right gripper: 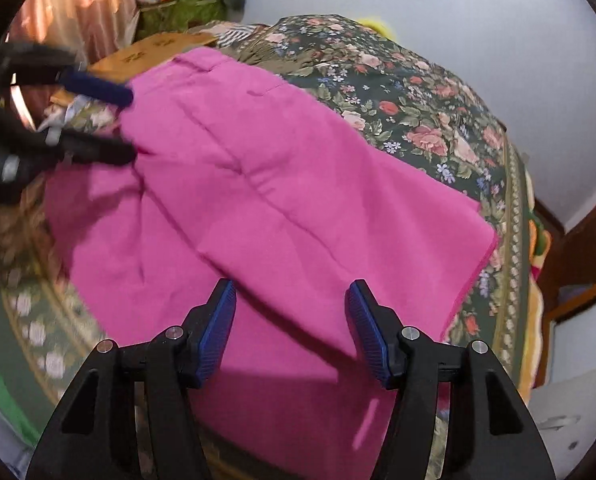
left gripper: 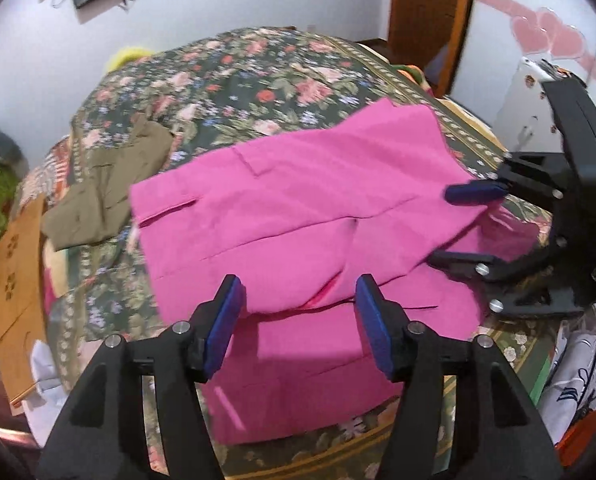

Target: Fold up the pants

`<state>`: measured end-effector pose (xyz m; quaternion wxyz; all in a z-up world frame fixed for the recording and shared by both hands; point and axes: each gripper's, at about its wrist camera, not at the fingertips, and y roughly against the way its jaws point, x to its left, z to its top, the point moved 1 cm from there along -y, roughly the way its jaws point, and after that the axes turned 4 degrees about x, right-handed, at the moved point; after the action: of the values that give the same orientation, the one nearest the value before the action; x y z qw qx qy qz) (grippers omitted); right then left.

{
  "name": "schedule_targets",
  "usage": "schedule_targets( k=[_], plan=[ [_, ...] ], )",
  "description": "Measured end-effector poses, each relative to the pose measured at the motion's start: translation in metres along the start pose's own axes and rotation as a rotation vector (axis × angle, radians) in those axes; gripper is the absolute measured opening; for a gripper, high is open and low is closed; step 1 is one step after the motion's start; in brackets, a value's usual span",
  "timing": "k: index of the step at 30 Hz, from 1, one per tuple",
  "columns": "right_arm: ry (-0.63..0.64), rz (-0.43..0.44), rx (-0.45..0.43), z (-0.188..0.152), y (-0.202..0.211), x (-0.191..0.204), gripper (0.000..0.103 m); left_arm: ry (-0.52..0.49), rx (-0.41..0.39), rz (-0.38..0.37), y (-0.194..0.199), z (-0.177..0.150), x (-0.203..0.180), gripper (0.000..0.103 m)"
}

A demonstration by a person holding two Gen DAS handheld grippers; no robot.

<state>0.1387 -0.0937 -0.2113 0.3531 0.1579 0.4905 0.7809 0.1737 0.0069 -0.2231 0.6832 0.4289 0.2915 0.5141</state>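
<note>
Here, pink pants (left gripper: 298,200) lie partly folded on the bed (left gripper: 225,72); both grippers (left gripper: 298,312) (right gripper: 291,320) hover, fingers spread, folds remaining.

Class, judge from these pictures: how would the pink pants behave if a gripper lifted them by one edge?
The pink pants would probably droop, since the cloth already lies in soft creases. They look thin, so likely light. They may drag on the floral bedspread rather than slide.

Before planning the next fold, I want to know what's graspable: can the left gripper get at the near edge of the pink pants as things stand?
Probably yes. The left gripper is open, right above the pink pants, and nothing lies between them. The right gripper is off to the side, also open.
</note>
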Motion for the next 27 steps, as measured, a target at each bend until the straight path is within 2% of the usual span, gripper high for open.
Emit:
schedule_targets(
  k=[1,2,4,5,9,12,15,16,18,27],
  plan=[
    [-0.017,0.009,-0.005,0.001,-0.002,-0.002,0.045,-0.009,0.005,-0.003,-0.002,0.001,-0.002,0.059],
    [-0.034,0.020,-0.010,0.003,-0.005,-0.004,0.031,-0.016,0.007,-0.004,-0.004,0.001,-0.003,0.059],
    [-0.061,0.050,0.003,0.005,-0.011,-0.006,0.015,-0.031,0.017,-0.008,-0.010,0.002,-0.006,0.059],
    [-0.079,0.080,-0.002,0.008,-0.012,-0.007,0.011,-0.037,0.022,-0.006,-0.013,0.003,-0.008,0.059],
    [-0.148,0.146,-0.057,0.011,0.000,-0.016,0.007,-0.069,0.029,0.027,-0.019,0.004,-0.010,0.059],
    [-0.194,0.187,-0.094,0.014,0.011,-0.024,0.007,-0.068,0.017,0.101,-0.023,0.007,-0.008,0.057],
    [-0.214,0.196,-0.127,0.016,0.023,-0.030,0.006,-0.039,0.015,0.113,-0.022,0.009,-0.001,0.027],
    [-0.213,0.198,-0.132,0.015,0.026,-0.030,0.006,-0.031,0.010,0.102,-0.019,0.010,0.000,0.021],
    [-0.206,0.198,-0.137,0.013,0.031,-0.028,0.006,-0.039,-0.010,0.106,-0.010,0.008,-0.003,0.016],
    [-0.172,0.188,-0.141,-0.010,0.054,-0.015,0.005,-0.081,-0.038,0.080,0.020,-0.015,-0.027,0.013]
  ],
)
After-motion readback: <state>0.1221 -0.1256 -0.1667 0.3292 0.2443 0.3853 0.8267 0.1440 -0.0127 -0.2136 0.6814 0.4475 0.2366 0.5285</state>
